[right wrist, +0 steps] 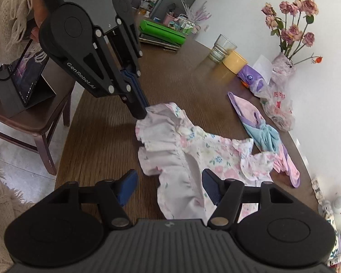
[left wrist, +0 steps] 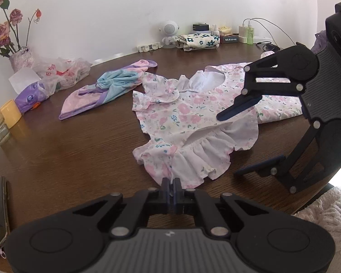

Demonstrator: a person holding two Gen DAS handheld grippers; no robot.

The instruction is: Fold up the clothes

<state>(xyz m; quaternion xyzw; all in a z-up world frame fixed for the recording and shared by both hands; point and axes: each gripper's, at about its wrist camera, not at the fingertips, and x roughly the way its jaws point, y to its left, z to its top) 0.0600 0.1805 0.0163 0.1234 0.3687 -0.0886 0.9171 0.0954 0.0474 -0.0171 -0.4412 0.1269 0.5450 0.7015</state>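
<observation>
Floral dress (left wrist: 193, 113) sprawls across the near half of the round wooden table (left wrist: 79, 141), hem ruffle toward the near edge, collar away toward the far one. Left gripper (left wrist: 171, 185) is pinched tight on the ruffle's lowest corner, right at the near edge; right gripper (left wrist: 238, 145) hangs with its fingers spread wide over the ruffle's other side, nothing in them. Looks like a fold being set up: one hem corner caught, the other waiting. My read is the right claw needs to drop and close on its own bit of hem so both corners can travel together. Thin, limp cotton, gathered frill, puffed sleeves — it'll sag and bunch. Further back lies a pink-and-purple garment with a blue bow (left wrist: 106, 88), crumpled, then a folded floral cloth (left wrist: 199, 41) near the far edge
</observation>
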